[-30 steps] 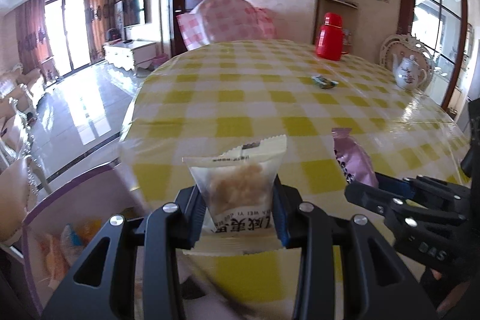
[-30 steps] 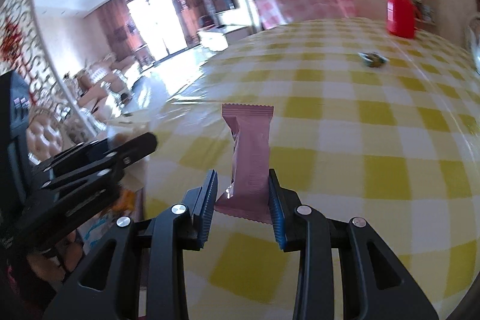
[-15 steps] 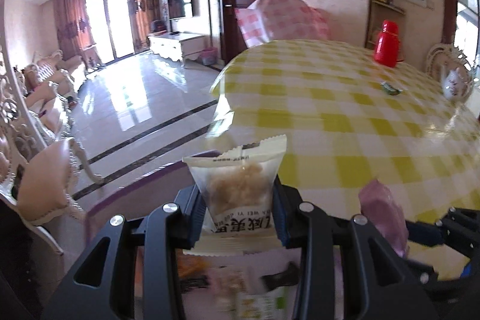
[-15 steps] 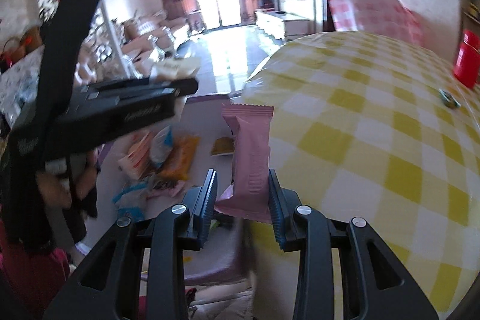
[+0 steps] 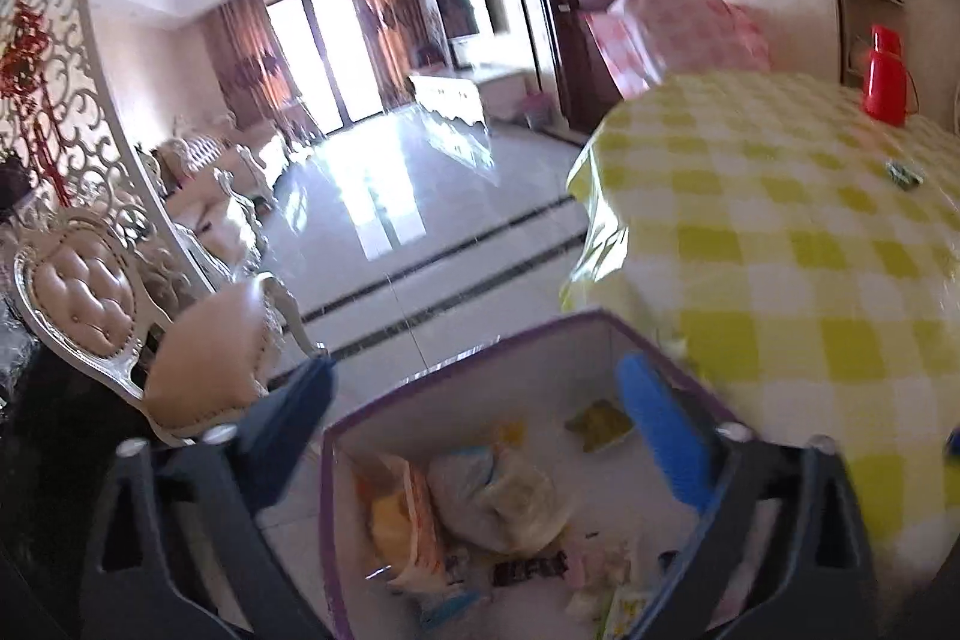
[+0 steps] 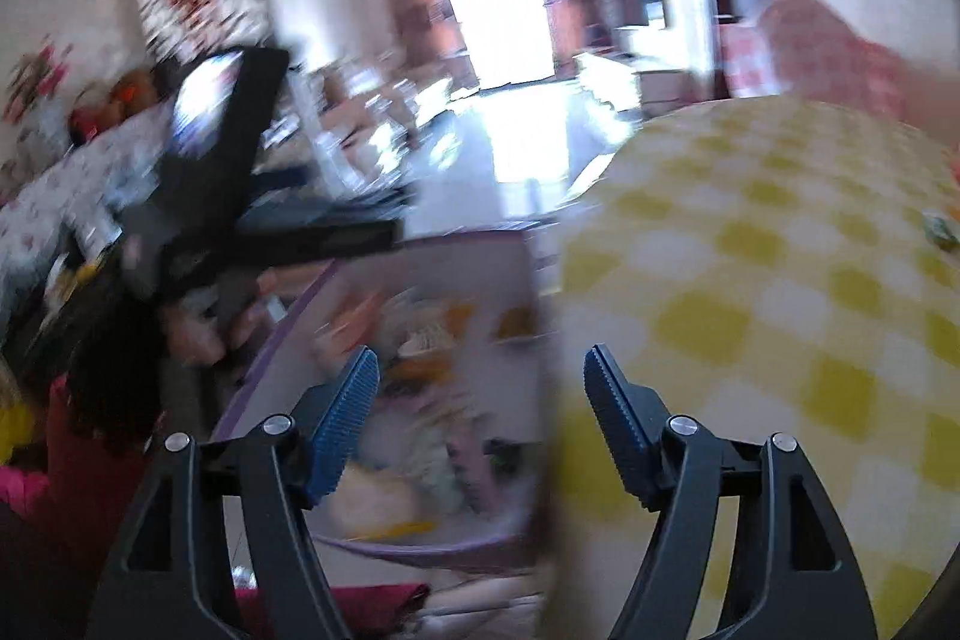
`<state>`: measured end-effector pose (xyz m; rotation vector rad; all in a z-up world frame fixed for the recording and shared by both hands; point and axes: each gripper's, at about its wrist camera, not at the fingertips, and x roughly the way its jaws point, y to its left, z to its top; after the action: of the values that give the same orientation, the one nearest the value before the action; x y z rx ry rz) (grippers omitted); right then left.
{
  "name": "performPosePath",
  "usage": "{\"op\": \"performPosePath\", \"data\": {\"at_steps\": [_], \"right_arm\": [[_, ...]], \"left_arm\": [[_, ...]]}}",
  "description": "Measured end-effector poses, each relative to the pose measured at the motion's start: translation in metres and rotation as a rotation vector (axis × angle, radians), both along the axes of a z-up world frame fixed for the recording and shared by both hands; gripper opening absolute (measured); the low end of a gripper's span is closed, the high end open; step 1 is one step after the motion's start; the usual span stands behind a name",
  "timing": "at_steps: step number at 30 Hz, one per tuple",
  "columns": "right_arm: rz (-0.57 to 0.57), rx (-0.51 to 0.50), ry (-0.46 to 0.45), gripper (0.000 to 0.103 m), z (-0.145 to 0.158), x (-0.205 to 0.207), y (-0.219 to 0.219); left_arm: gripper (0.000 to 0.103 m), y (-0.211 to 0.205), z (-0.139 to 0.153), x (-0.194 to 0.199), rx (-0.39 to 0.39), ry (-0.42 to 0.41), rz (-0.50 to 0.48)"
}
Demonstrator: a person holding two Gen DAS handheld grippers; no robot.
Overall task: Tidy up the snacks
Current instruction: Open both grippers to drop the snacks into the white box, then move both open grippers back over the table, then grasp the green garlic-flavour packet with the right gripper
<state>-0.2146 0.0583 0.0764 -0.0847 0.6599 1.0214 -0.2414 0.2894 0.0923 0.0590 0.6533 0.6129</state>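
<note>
Both grippers have just been opening over the purple-rimmed box (image 5: 480,358) beside the near-left edge of the yellow checked table (image 5: 810,232). The left gripper (image 5: 480,418) stands wide apart and the right gripper (image 6: 480,394) partly apart — each empty. The cracker packet and pink bar they held a moment ago are gone from the jaws, presumably among the snacks (image 5: 492,496) in the box (too blurred to single out). One small wrapper (image 5: 903,174) lies far right on the table — seemingly the next pick.

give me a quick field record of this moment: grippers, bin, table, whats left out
left gripper: open, jaws just opened, nothing between them, above the bin
right gripper: open, jaws just opened, nothing between them, at the bin's edge
bin: purple-rimmed, beside the table, holds a heap of snack packets
table: yellow checked cloth
left out: small green packet on the table
also on table: red flask at the far side
</note>
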Motion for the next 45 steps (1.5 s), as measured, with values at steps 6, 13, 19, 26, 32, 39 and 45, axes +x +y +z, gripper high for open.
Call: {"op": "performPosePath", "data": {"at_steps": [6,13,19,26,32,39,45], "right_arm": [[-0.313,0.085,-0.012,0.087,0.010,0.056,-0.087],[-0.668,0.079,0.099,0.087,-0.009,0.142,-0.194],[-0.794,0.001,0.176,0.087,-0.041,0.222,-0.250],[-0.791,-0.028,0.240,0.087,-0.063,0.303,-0.255],[-0.695,-0.109,0.194,0.087,-0.063,0.376,-0.202],[-0.632,-0.192,0.212,0.087,-0.070,0.454,-0.152],[-0.628,-0.296,0.194,0.085,-0.075,0.473,-0.135]], "left_arm": [[0.101,-0.048,0.012,0.025,-0.136,-0.057,-0.163],[0.101,-0.149,0.037,0.133,-0.357,-0.116,-0.406],[0.101,-0.224,-0.006,0.274,-0.450,-0.080,-0.432],[0.101,-0.217,-0.045,0.362,-0.635,-0.192,-0.268],[0.101,-0.185,-0.036,0.363,-0.635,-0.377,-0.205],[0.101,-0.174,-0.032,0.360,-0.660,-0.403,-0.153],[0.101,-0.172,-0.027,0.356,-0.650,-0.394,-0.154]]}}
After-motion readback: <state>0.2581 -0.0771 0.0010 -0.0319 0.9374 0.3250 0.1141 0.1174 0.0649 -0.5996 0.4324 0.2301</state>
